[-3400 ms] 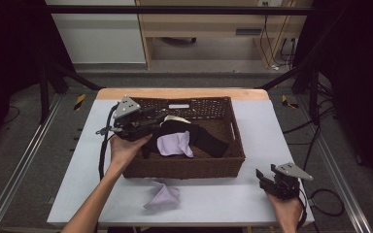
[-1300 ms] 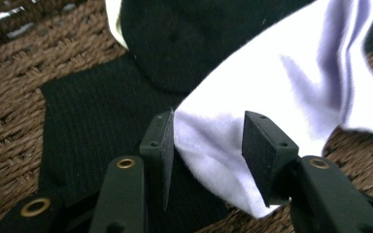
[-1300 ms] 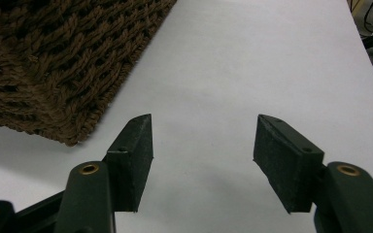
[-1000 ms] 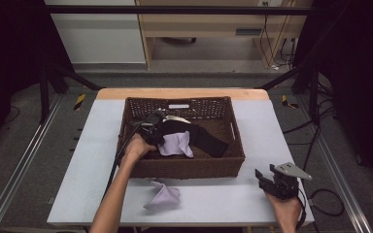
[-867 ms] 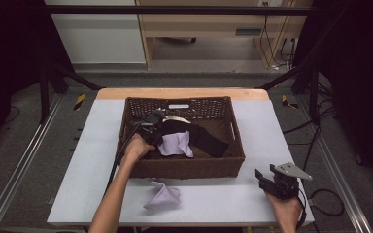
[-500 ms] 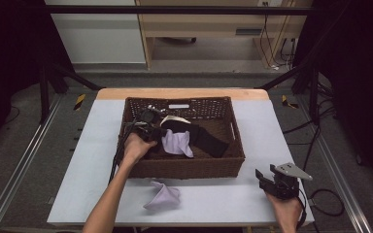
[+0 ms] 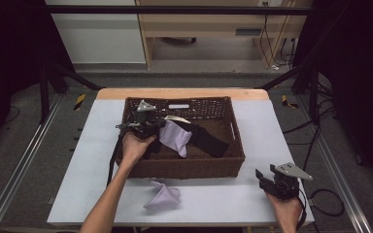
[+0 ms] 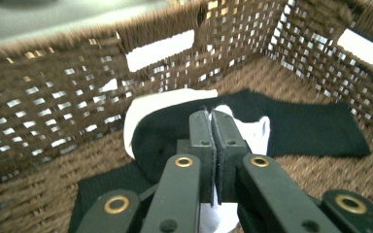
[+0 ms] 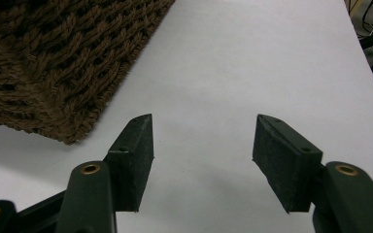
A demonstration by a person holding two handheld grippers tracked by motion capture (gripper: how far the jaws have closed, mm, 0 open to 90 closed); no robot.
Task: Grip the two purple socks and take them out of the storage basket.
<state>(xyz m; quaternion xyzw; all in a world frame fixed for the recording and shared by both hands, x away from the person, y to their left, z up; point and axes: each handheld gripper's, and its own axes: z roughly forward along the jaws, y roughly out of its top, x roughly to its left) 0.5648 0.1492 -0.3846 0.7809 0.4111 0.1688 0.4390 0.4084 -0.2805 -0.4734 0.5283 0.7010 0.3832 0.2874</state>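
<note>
A brown wicker basket stands on the white table. My left gripper is inside its left half, shut on a lavender cloth that droops from the jaws. In the left gripper view the closed jaws pinch that pale cloth over a black garment and a white piece. The black garment lies across the basket floor. My right gripper rests on the table at the front right, open and empty, beside the basket's corner.
A second lavender cloth lies crumpled on the table in front of the basket. The table's right edge runs close to my right gripper. Metal rails flank the table, and a wooden bench stands beyond it.
My left gripper dipped into the basket's left side, closed on the lavender cloth and has now risen a little with it. The right gripper has stayed put.
</note>
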